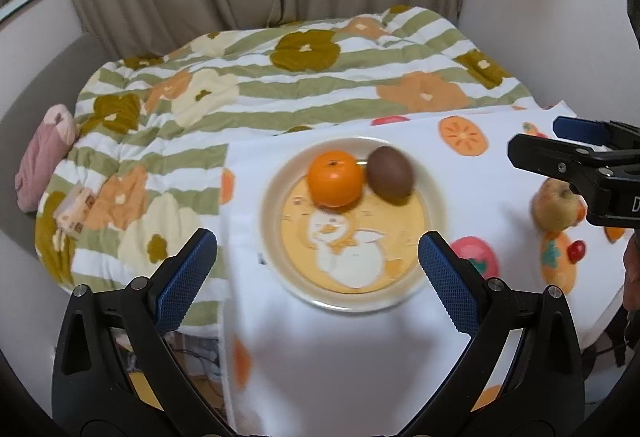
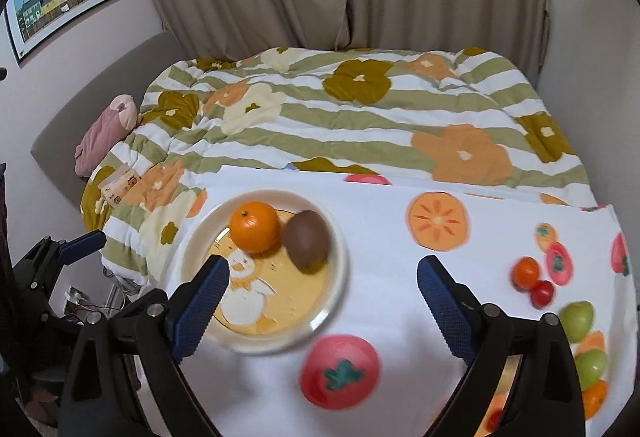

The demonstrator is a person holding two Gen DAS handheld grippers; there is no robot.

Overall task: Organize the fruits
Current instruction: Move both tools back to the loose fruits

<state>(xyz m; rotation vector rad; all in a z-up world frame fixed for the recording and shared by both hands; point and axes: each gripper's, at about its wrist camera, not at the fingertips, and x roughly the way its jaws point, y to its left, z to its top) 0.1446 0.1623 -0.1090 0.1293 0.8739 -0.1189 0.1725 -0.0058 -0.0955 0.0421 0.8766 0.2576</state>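
Observation:
A cream plate (image 1: 400,301) with a duck picture stands on a fruit-print cloth; it also shows in the right wrist view (image 2: 340,277). On it lie an orange (image 1: 334,178) (image 2: 254,226) and a brown kiwi (image 1: 390,175) (image 2: 307,240), side by side at the far rim. A yellowish apple (image 1: 554,207) sits on the cloth to the right, partly hidden by the right gripper's body. My left gripper (image 1: 318,263) is open and empty, hovering above the plate's near side. My right gripper (image 2: 322,291) is open and empty above the cloth, its left finger over the plate.
The cloth (image 1: 340,357) covers a small table in front of a bed with a striped flower quilt (image 1: 280,85). A pink plush (image 1: 44,157) lies at the bed's left. Small red, orange and green shapes (image 2: 532,279) sit at the cloth's right; real or printed is unclear.

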